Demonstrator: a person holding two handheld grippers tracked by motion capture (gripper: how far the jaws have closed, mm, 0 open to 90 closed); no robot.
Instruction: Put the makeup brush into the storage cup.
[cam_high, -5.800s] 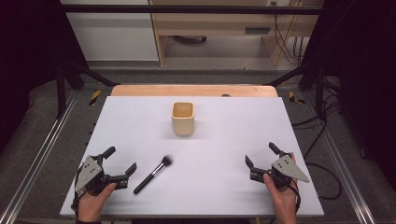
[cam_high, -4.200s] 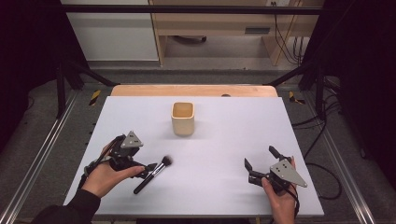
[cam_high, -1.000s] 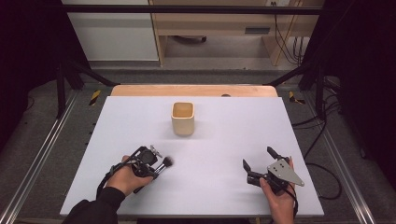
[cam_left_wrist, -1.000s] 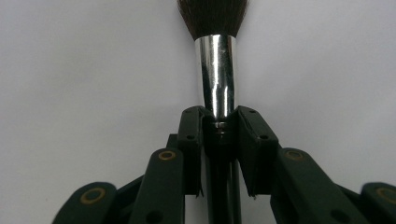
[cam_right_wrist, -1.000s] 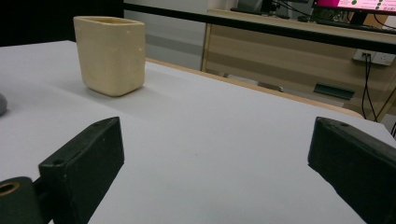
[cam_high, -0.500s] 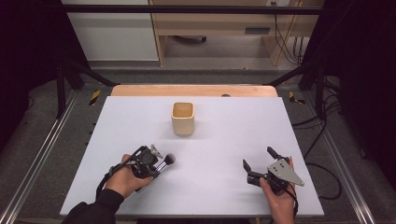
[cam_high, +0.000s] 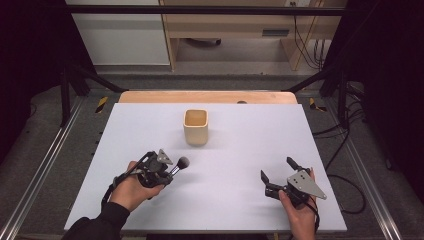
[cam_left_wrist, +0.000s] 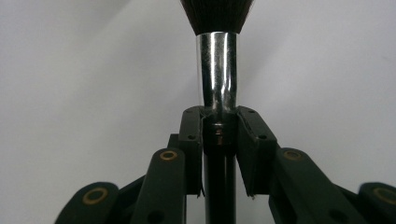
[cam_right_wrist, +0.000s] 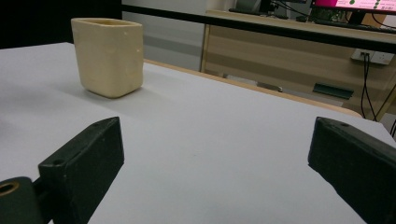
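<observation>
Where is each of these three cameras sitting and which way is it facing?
High view: fixed above the person's side of the white table, looking forward and down; both forearms, the left gripper and the right gripper show.
Left gripper view: rides that gripper, looking along jaws clamped on the makeup brush.
Right gripper view: low over the table, looking across between open jaws at the beige cup.
Shared: the cup shows in the high and right gripper views; the brush in the high and left gripper views.

Beige cup on a white table

The cup (cam_high: 195, 127) stands upright, upper middle of the table (cam_high: 250, 130); a wooden desk (cam_high: 235, 20) and dangling cables (cam_high: 305, 35) fill the frame's top.
</observation>
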